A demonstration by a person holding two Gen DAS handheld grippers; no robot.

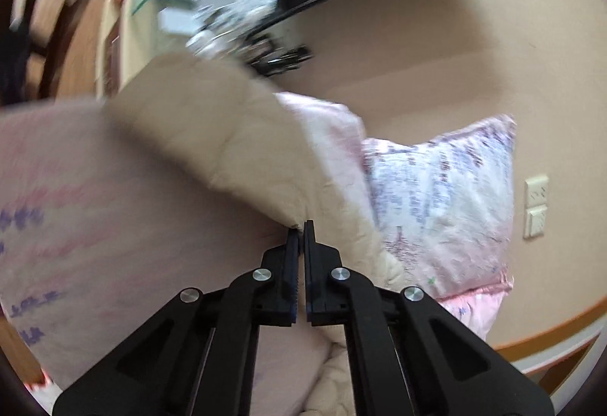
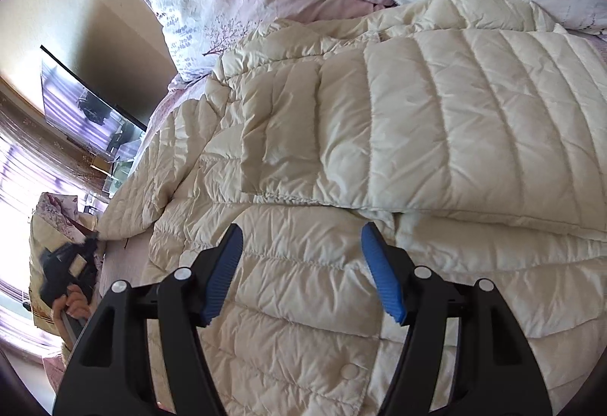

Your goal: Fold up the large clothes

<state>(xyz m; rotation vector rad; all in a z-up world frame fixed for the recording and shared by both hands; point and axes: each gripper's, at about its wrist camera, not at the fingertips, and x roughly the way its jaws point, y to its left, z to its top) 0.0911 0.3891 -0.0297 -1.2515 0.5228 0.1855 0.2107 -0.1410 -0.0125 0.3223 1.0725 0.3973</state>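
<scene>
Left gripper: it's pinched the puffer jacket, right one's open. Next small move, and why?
Probably carry the left gripper across, folding its pinched edge of the cream puffer jacket over the body. Its jaws are shut on fabric; the right gripper hovers open above the jacket, gripping nothing.

the left tool (image 1: pixel 302 226) had its two black fingers pressed together, their tips pinching a fold of the cream quilted jacket (image 1: pixel 242 135) near the bed's edge; it pointed somewhat downward. in the right wrist view it showed blurred at the far left, with a hand (image 2: pixel 72 304) wrapped round its handle. the right tool (image 2: pixel 301 245) pointed steeply down over the jacket, its blue-padded fingers (image 2: pixel 379 272) spread well apart, with nothing gripped between them; whether they touched the cloth could not be told.
</scene>
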